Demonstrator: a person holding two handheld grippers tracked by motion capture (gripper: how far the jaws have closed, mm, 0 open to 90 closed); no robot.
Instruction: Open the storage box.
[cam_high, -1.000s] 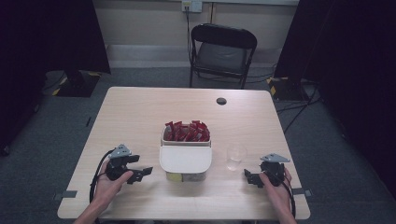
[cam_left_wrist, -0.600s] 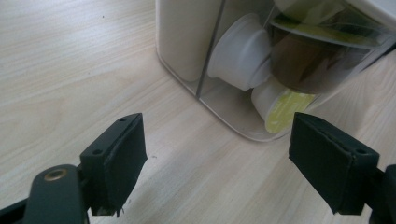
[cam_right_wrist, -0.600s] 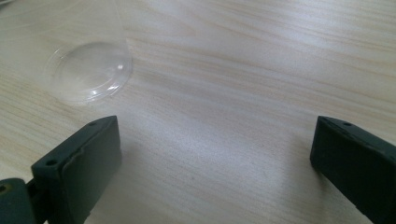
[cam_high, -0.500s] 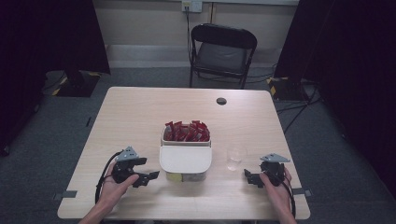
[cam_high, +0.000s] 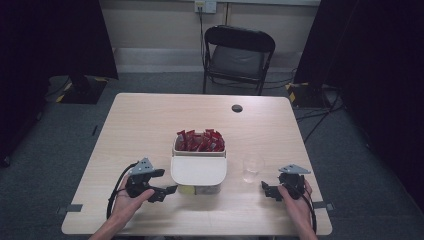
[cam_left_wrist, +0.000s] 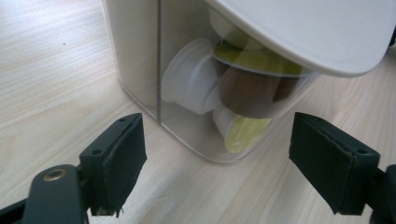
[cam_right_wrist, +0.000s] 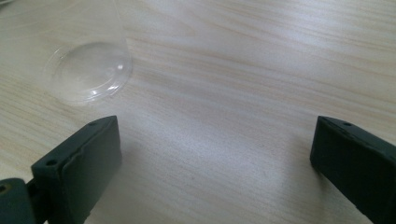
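The left gripper (cam_high: 167, 190) rests on the tabletop (cam_high: 150, 125) with its jaws wide and empty, just beside the near end of the clear container (cam_high: 198, 186). In the left gripper view, this container (cam_left_wrist: 196, 88) holds capsules (cam_left_wrist: 243, 88) under a white lid (cam_left_wrist: 308, 32). The right gripper (cam_high: 266, 189) also has wide, empty jaws, near the clear cup (cam_high: 251, 169). Farther, red packets (cam_high: 200, 141) fill the back compartment. Behind the tabletop stands a chair (cam_high: 237, 57).
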